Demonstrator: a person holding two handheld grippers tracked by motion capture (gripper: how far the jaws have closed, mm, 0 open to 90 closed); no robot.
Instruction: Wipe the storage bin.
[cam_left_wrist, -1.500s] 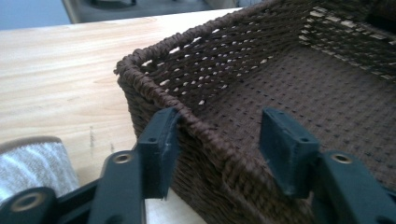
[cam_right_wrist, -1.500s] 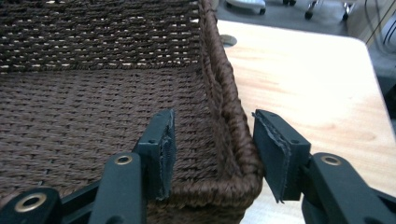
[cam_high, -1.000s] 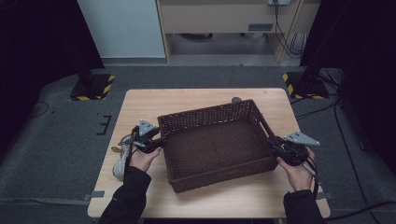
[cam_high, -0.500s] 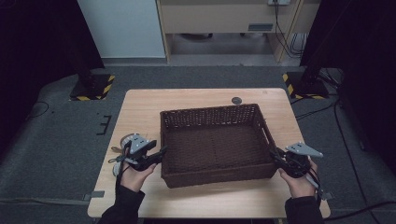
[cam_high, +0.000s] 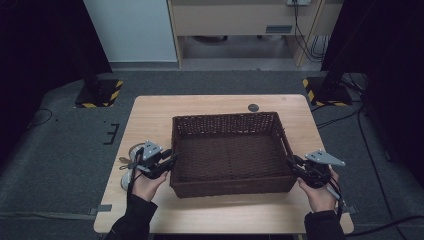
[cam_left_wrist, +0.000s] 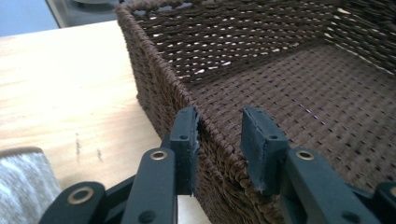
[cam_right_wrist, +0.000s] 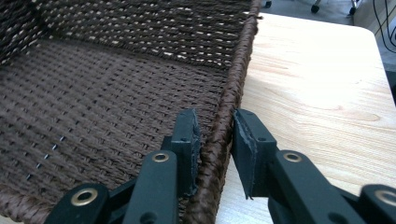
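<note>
1. Big dark brown wicker basket (cam_high: 230, 150) sits roughly in the middle of the light wooden counter (cam_high: 150, 120), its long sides running across the counter and nothing inside it.

2. Left gripper (cam_high: 167, 159) is at the basket's left wall, near the front corner. From the left gripper view (cam_left_wrist: 219, 140) the jaws straddle the rim: one pad is outside and right up against the weave, while the inner pad sits a little off the wall. They've just been closing with the wall between them, but I wouldn't call it a firm pinch from what's visible.

3. Right gripper (cam_high: 296, 167) does the mirror job on the right wall, also near the front corner. In the right gripper view (cam_right_wrist: 215, 140) the braided rim runs straight up between the two pads, both pressing on it, so that one is clamped on the basket wall. These jaws have been closing too.

4. Both of the person's hands come in from the near edge in dark sleeves, with cables trailing from each gripper.

5. Other stuff: a grey fabric thing (cam_high: 131, 172) lies on the counter just left of the left hand, can't tell what it is exactly. There's also a small dark round disc (cam_high: 253, 107) on the counter behind the basket, apart from it.
</note>
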